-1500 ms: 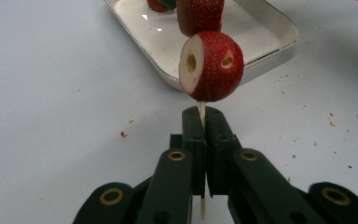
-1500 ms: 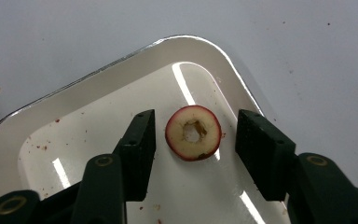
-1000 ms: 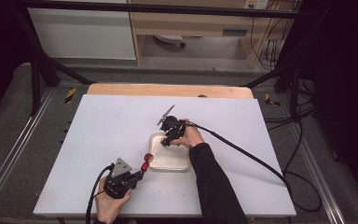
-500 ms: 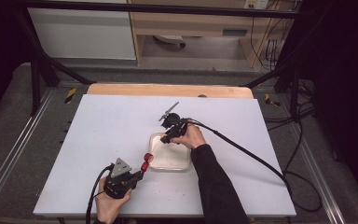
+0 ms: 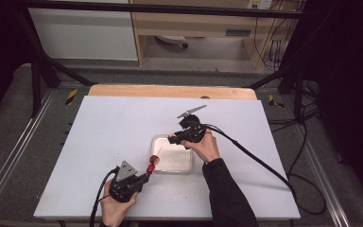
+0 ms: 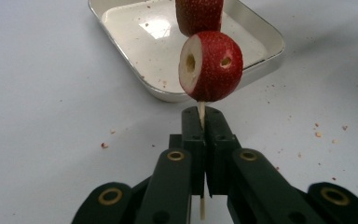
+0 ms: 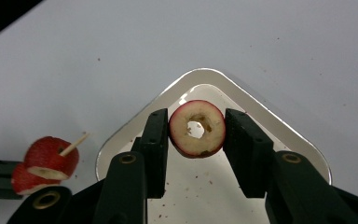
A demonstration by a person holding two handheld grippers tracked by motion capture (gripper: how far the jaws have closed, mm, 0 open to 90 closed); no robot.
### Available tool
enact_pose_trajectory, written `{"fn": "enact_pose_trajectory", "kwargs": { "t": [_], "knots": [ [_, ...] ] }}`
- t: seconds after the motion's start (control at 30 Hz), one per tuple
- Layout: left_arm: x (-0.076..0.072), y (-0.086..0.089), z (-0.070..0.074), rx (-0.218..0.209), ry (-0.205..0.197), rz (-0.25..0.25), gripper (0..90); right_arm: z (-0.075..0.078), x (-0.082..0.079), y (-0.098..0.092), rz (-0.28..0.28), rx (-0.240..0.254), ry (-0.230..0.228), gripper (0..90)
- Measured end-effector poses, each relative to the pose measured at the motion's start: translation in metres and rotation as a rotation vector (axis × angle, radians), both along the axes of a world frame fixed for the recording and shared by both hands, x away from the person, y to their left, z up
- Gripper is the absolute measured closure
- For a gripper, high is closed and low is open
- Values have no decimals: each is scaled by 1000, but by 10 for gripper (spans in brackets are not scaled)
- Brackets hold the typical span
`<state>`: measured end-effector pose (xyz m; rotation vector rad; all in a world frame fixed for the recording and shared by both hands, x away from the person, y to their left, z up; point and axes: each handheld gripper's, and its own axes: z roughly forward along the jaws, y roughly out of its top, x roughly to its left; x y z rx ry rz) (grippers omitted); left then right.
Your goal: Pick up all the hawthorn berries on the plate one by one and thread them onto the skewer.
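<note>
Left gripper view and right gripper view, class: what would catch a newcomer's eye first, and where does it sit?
Brightest are the red strawberry pieces threaded on a thin wooden skewer, which the left gripper pinches just in front of the white tray. Over that tray, the right gripper clamps a ring-shaped fruit slice with a hole through its middle.

The left gripper [image 6: 204, 140] clamps a thin skewer [image 6: 201, 114] carrying two strawberry pieces [image 6: 210, 65], with a metal tray [image 6: 261, 44] just beyond.

High cam overhead facing fwd, claw cams close, sharing tray [image 5: 172, 161]
</note>
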<state>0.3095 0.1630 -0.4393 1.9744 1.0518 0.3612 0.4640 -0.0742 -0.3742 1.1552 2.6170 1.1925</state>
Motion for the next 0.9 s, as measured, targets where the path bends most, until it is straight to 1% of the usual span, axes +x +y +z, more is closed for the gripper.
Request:
{"fn": "enact_pose_trajectory", "kwargs": {
  "t": [0.03, 0.07, 0.23, 0.27, 0.3, 0.37, 0.4, 0.43, 0.6, 0.67, 0.77, 0.8, 0.9],
  "knots": [
    [0, -2, 0, -6, -1, 1, 879, 1, -3, -4, -18, 27, -2, 617],
    [-1, -3, 0, -3, -3, 1, 879, 1, -5, -8, -31, 49, -3, 617],
    [-3, -13, -1, -25, -2, -11, 879, 1, -18, -25, -109, 175, -13, 617],
    [-4, -16, -2, -34, 2, -8, 879, 1, -21, -27, -122, 201, -18, 617],
    [-4, -18, -2, -34, 5, -12, 879, 0, -23, -30, -136, 228, -20, 618],
    [-5, -23, -2, -42, 8, -13, 879, -1, -28, -34, -159, 269, -30, 617],
    [-6, -25, -2, -45, 9, -11, 879, -2, -30, -35, -169, 291, -28, 617],
    [-6, -27, -2, -59, 16, -8, 879, -3, -32, -37, -180, 312, -32, 617],
    [-7, -38, -2, -107, 17, 26, 879, -9, -41, -45, -230, 399, -53, 617],
    [-8, -43, -2, -125, 10, 34, 879, -12, -44, -47, -244, 438, -57, 617],
    [-8, -49, -2, -143, 8, 44, 878, -17, -47, -49, -272, 490, -74, 617],
    [-8, -51, -3, -147, 11, 46, 878, -18, -49, -50, -283, 509, -70, 618],
    [-8, -57, -4, -160, 19, 52, 879, -21, -51, -51, -306, 552, -84, 618]
  ]
}}
